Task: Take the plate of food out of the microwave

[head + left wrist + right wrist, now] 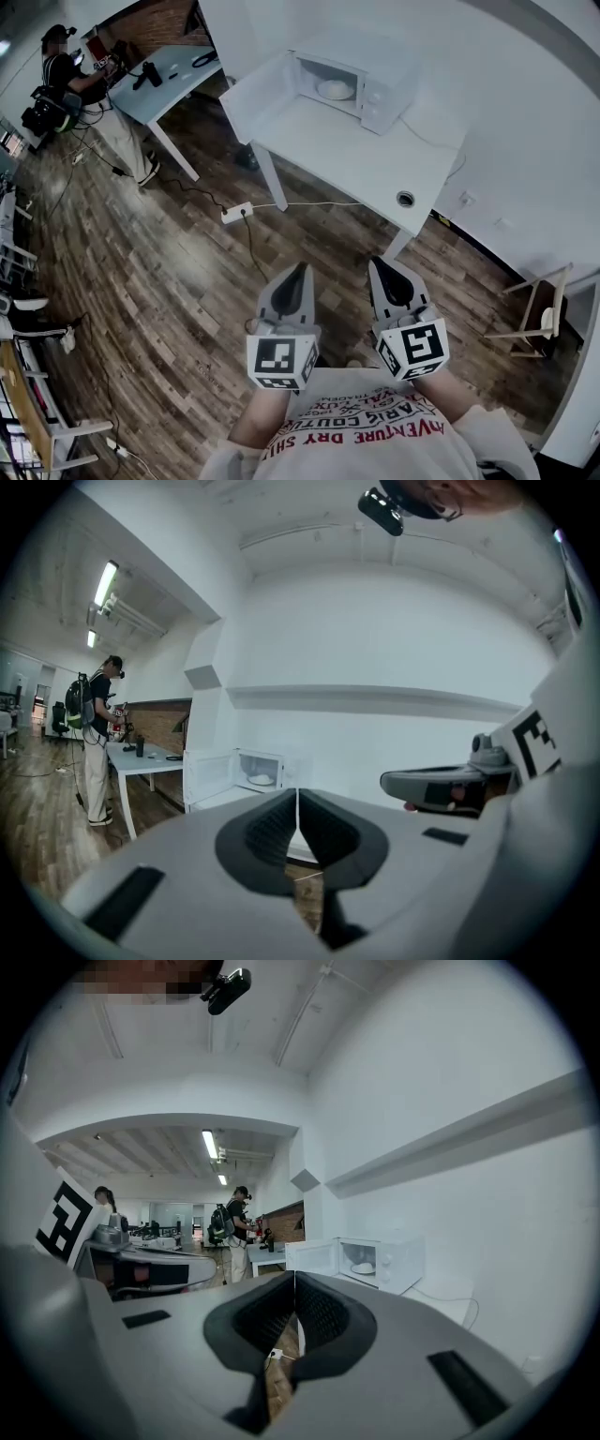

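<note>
Both the left gripper (301,268) and the right gripper (379,263) have their jaws pressed together on nothing. They are held side by side close to the person's chest, above the wooden floor (187,281). Well ahead stands a white desk (375,173) carrying a white microwave (384,89), its door (258,98) swung open. The plate of food (335,90) sits inside.

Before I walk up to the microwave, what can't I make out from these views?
- Plate in the open microwave: too small in every view to show its food.
- Microwave controls: too small and washed out, head view.
- Floor ahead: mostly hidden behind the left gripper and right gripper bodies in their own views.
</note>
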Demonstrator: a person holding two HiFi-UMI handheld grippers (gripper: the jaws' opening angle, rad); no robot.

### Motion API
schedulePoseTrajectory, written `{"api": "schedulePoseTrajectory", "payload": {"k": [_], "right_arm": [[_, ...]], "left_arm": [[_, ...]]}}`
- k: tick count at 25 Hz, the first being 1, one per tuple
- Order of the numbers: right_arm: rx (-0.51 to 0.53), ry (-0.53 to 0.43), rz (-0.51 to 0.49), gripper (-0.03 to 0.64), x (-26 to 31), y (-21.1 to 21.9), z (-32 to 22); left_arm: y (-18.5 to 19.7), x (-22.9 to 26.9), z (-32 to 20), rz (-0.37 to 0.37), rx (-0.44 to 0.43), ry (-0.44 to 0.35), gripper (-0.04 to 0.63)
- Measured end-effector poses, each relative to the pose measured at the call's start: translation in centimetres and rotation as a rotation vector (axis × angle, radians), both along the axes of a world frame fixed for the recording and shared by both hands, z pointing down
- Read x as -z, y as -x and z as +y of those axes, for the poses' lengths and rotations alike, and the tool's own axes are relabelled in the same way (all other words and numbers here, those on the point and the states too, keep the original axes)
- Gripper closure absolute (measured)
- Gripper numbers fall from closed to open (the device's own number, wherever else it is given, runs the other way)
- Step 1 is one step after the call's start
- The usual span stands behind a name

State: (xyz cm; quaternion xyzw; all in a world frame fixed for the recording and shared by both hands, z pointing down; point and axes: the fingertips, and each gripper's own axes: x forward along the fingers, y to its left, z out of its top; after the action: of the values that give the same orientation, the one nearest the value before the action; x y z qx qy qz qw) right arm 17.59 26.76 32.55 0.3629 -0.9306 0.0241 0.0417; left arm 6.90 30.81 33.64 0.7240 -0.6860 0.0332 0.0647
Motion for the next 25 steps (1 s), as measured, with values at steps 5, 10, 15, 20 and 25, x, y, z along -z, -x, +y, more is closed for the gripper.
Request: {"api": "schedulePoseTrajectory", "payload": {"k": [5,10,15,20,25], "right_arm": [[-0.051,-0.001,0.004,0.604,0.6,5.3,-4.2],[-0.093,0.009,0.009,0.604,0.9,10.7,-7.8],[-0.155,0.022,0.006,0.604,0.5,16.0,-11.1],[-0.177,0.049,0.016,0.604,-0.6,20.5,-12.7],[-0.179,0.063,0.041,0.604,-1.6,22.6,-14.8]], "left_arm": [[5.9,0.5,-4.5,0.036,-0.034,0.012,0.584],[11.6,0.9,-8.7,0.053,-0.082,0.020,0.584],[16.7,0.7,-11.5,0.083,-0.148,0.038,0.584],[20.9,-0.2,-13.0,0.111,-0.172,0.069,0.584],[23.2,-1.6,-15.0,0.126,-0.169,0.087,0.584]]}}
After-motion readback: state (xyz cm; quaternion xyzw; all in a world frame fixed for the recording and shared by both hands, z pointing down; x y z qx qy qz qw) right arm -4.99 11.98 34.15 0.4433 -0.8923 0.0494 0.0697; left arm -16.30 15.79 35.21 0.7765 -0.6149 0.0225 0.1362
